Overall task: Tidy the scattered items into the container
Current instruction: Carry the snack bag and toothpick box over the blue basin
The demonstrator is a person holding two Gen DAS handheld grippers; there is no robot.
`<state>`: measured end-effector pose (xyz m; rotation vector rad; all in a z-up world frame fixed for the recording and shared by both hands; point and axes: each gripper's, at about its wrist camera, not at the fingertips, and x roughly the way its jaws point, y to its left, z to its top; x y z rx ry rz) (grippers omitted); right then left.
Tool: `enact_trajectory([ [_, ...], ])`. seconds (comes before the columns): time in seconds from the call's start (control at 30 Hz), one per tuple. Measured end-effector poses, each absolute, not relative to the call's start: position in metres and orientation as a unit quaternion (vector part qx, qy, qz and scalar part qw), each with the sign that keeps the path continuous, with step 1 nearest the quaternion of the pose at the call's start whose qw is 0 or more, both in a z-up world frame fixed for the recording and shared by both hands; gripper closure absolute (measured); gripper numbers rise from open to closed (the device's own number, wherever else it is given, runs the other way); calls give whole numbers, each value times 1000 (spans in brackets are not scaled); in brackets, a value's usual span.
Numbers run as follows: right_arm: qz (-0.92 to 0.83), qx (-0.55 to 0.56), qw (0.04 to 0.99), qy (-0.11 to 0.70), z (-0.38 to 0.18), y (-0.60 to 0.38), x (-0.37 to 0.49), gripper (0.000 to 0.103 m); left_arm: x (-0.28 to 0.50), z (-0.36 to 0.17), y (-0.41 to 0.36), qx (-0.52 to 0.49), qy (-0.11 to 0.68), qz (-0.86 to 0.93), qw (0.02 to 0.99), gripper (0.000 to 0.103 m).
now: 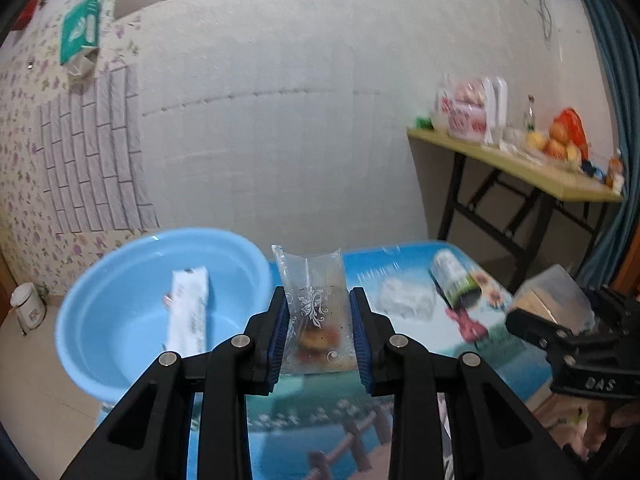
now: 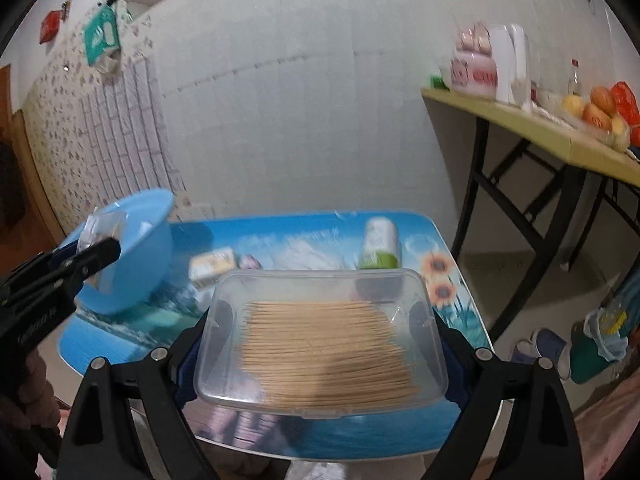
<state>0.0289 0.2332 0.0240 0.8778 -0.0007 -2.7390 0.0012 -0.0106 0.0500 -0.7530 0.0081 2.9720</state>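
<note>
My left gripper (image 1: 319, 300) is shut on a clear snack packet (image 1: 310, 276) with a white floral print, held upright above the table. Just left of it stands the blue basin (image 1: 100, 272) with a white sachet (image 1: 188, 312) inside. My right gripper (image 2: 320, 320) grips a clear plastic box of toothpicks (image 2: 320, 360) by its two sides, above the table's near edge. In the left wrist view that box (image 1: 548, 292) shows at the far right. On the table lie a green-and-white can (image 2: 378, 244), a small yellow packet (image 2: 212, 266) and a white packet (image 1: 406, 300).
The low table (image 2: 320, 436) has a blue scenic print. A yellow folding table (image 2: 520, 120) with fruit, bags and a bottle stands at the back right. A small white bin (image 1: 26, 306) sits on the floor at left; slippers (image 2: 540, 344) lie at right.
</note>
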Motion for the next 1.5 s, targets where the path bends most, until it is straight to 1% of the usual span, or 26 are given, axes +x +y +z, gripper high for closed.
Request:
enact_trajectory([
  [0.43, -950, 259, 175, 10, 64, 187, 28, 11, 1, 83, -62, -213, 8, 977, 1, 74],
  [0.67, -948, 238, 209, 26, 85, 142, 22, 11, -1, 105, -102, -192, 8, 981, -25, 74],
  [0.8, -945, 230, 231, 35, 94, 114, 20, 11, -6, 108, -124, -192, 6, 981, -36, 74],
  [1.07, -930, 236, 275, 54, 89, 57, 20, 11, -18, 97, -148, -209, 3, 977, -43, 74],
  [1.23, -922, 256, 282, 66, 78, 38, 14, 11, -27, 85, -162, -222, 0, 974, -42, 74],
  [1.5, -915, 270, 289, 81, 70, 15, -3, 11, -44, 45, -183, -281, -15, 959, -43, 74],
])
